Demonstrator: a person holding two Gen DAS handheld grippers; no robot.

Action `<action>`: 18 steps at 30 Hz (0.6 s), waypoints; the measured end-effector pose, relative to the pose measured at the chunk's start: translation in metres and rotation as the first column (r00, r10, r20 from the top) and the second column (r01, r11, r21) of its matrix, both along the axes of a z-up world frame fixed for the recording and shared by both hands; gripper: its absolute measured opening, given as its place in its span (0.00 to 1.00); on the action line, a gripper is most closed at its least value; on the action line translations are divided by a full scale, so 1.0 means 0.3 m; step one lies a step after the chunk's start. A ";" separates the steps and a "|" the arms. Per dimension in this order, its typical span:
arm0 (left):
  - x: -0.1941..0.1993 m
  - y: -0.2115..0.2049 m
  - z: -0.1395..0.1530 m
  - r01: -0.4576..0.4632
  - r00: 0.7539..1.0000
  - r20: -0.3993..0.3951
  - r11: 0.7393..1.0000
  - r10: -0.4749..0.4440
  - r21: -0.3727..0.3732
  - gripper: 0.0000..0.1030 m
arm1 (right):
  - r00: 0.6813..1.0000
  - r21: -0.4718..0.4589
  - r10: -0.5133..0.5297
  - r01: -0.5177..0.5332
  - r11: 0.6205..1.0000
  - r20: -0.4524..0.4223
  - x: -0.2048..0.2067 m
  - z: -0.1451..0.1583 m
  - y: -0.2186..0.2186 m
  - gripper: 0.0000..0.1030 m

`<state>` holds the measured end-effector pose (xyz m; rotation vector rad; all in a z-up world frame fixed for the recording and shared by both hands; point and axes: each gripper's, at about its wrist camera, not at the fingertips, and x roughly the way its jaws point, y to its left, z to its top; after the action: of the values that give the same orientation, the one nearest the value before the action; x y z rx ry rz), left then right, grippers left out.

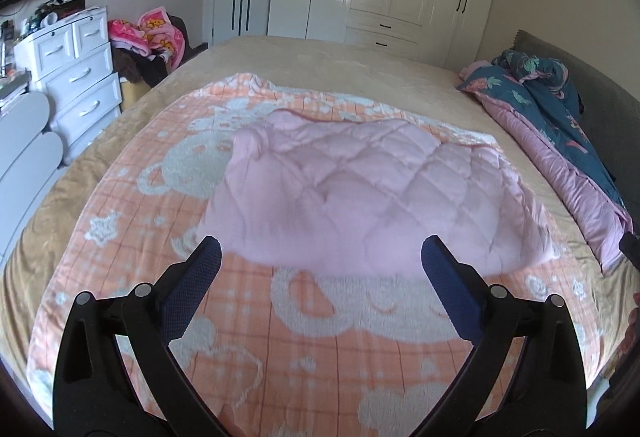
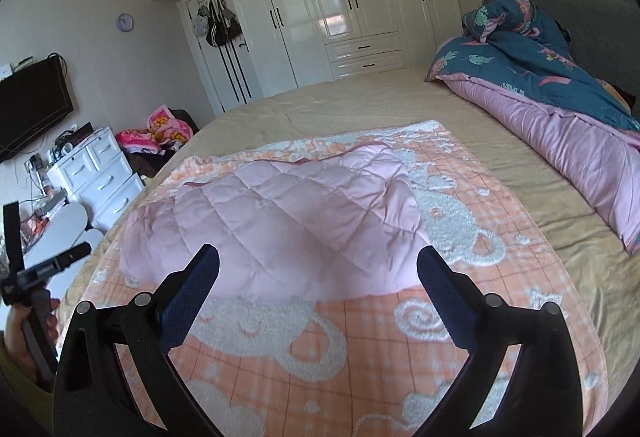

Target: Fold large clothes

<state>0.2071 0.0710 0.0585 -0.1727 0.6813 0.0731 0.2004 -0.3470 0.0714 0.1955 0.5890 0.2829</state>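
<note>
Pink quilted garment (image 1: 360, 193), folded into puffy bundle, lying on orange patterned blanket (image 1: 304, 349).

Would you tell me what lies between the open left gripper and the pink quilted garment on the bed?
Only bare orange-and-white patterned blanket separates the left gripper from the pink quilted garment; nothing else lies there, as the left wrist view shows.

Bed (image 1: 360, 69) carries an orange-and-white patterned blanket (image 1: 280, 337). Blue floral quilt with pink lining (image 2: 560, 109) bunched near grey headboard (image 2: 592, 21). White wardrobe (image 2: 340, 5), white drawer chest (image 1: 80, 77), wall television (image 2: 28, 105), purple clock (image 2: 125, 22) present.
</note>
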 end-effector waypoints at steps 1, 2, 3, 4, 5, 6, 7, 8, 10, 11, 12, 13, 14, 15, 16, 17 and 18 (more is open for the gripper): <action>-0.010 -0.001 -0.007 0.001 1.000 -0.004 1.000 -0.001 -0.006 0.91 | 1.000 0.000 -0.002 0.002 1.000 -0.002 -0.009 -0.002 -0.001 0.96; -0.025 0.001 -0.016 0.000 1.000 -0.011 1.000 0.000 -0.019 0.91 | 1.000 0.002 0.001 -0.001 1.000 -0.003 -0.017 -0.006 -0.001 0.96; -0.036 0.001 -0.026 0.001 1.000 -0.017 0.999 -0.001 -0.032 0.91 | 1.000 0.004 0.002 -0.002 1.000 -0.010 -0.027 -0.012 -0.001 0.96; -0.044 0.001 -0.032 0.004 1.000 -0.021 0.999 -0.004 -0.039 0.91 | 1.000 0.002 0.002 -0.002 1.000 -0.014 -0.034 -0.016 -0.001 0.96; -0.052 0.001 -0.038 0.002 1.000 -0.024 0.999 -0.003 -0.041 0.91 | 1.000 0.002 0.005 -0.005 1.000 -0.020 -0.042 -0.022 0.001 0.96; -0.059 0.002 -0.043 -0.003 1.000 -0.028 0.999 0.002 -0.043 0.91 | 1.000 0.001 0.006 -0.006 1.000 -0.024 -0.047 -0.029 0.003 0.96; -0.067 0.003 -0.049 -0.004 1.000 -0.031 0.999 0.002 -0.049 0.91 | 1.000 0.002 0.005 -0.005 1.000 -0.027 -0.051 -0.033 0.004 0.96; -0.073 0.004 -0.054 -0.003 0.999 -0.032 0.999 0.001 -0.053 0.91 | 1.000 0.003 0.005 -0.005 1.000 -0.031 -0.054 -0.038 0.003 0.96; -0.082 0.005 -0.068 -0.009 0.999 -0.042 0.999 0.007 -0.051 0.91 | 0.999 0.003 0.002 -0.002 1.000 -0.043 -0.060 -0.054 0.006 0.96; -0.083 0.006 -0.072 -0.011 0.999 -0.044 0.999 0.008 -0.051 0.91 | 0.999 0.004 0.001 -0.001 1.000 -0.049 -0.062 -0.062 0.007 0.96; -0.084 0.009 -0.078 -0.013 0.999 -0.048 0.999 0.010 -0.052 0.91 | 0.998 0.003 -0.002 0.002 1.000 -0.060 -0.059 -0.073 0.009 0.96; -0.082 0.015 -0.088 -0.019 0.998 -0.058 0.998 0.016 -0.056 0.91 | 0.997 0.002 -0.008 0.008 1.000 -0.071 -0.057 -0.084 0.009 0.96; -0.078 0.021 -0.096 -0.025 0.998 -0.065 0.998 0.021 -0.065 0.91 | 0.997 0.003 -0.012 0.012 1.000 -0.078 -0.053 -0.092 0.007 0.96; -0.077 0.027 -0.103 -0.028 0.997 -0.068 0.997 0.023 -0.075 0.91 | 0.996 0.007 -0.022 0.023 1.000 -0.091 -0.046 -0.106 0.004 0.96; -0.073 0.034 -0.113 -0.034 0.997 -0.076 0.996 0.028 -0.088 0.91 | 0.994 0.011 -0.031 0.032 0.999 -0.105 -0.039 -0.119 0.001 0.96; -0.063 0.046 -0.128 -0.042 0.995 -0.090 0.993 0.033 -0.107 0.91 | 0.991 0.016 -0.040 0.043 0.999 -0.124 -0.027 -0.132 -0.002 0.96; -0.053 0.056 -0.142 -0.051 0.994 -0.104 0.991 0.038 -0.127 0.91 | 0.987 0.024 -0.056 0.060 0.998 -0.149 -0.011 -0.151 -0.008 0.96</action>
<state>0.1911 0.0879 0.0159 -0.3105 0.7842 0.0808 0.1970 -0.3495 0.0260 0.2624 0.7252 0.2216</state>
